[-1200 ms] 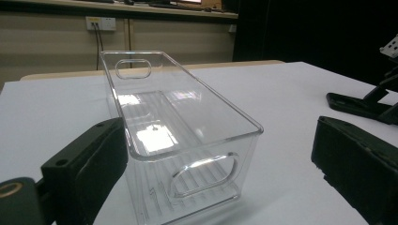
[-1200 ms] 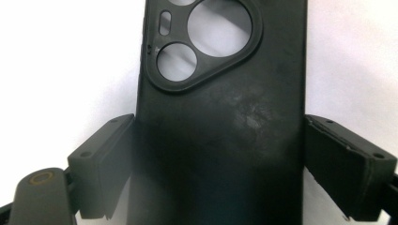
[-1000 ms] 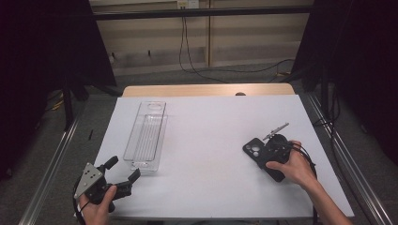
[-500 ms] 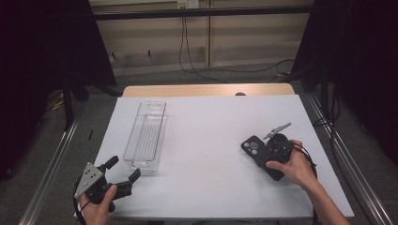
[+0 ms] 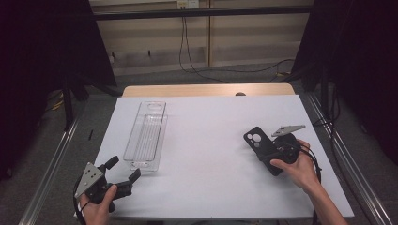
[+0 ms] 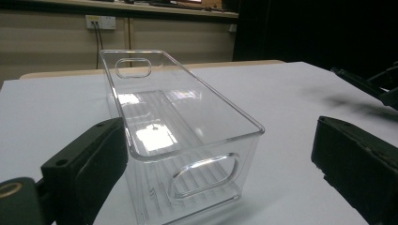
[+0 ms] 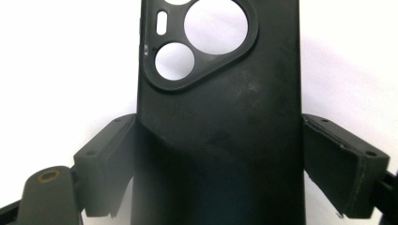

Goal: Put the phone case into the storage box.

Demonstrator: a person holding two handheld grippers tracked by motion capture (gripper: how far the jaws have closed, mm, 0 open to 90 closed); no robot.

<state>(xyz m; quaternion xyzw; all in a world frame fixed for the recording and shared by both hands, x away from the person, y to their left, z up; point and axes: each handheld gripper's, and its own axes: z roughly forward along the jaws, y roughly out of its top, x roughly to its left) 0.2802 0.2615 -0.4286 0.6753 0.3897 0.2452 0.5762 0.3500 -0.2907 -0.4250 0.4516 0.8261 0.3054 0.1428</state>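
Note:
A black phone case [image 5: 257, 140] with round camera cutouts lies between the jaws of my right gripper [image 5: 268, 157] at the table's right side. In the right gripper view both pads sit against the long edges of the case [image 7: 220, 93], so the right gripper [image 7: 218, 159] is shut on it. A long clear plastic bin [image 5: 146, 136] stands empty left of centre. My left gripper [image 5: 124, 168] hovers open just before the bin's near end. In the left gripper view the bin [image 6: 202, 173] with its handle slot stands between and beyond the wide-open jaws of the left gripper [image 6: 220, 159].
White paper covers the table [image 5: 211, 117], with a strip of bare wood [image 5: 206, 90] along the far edge. Metal rails [image 5: 51, 159] run down both sides. Cables [image 5: 197, 56] hang at the back wall.
The right gripper with the phone case has shifted slightly toward the far right. The left gripper and the bin have stayed where they were.

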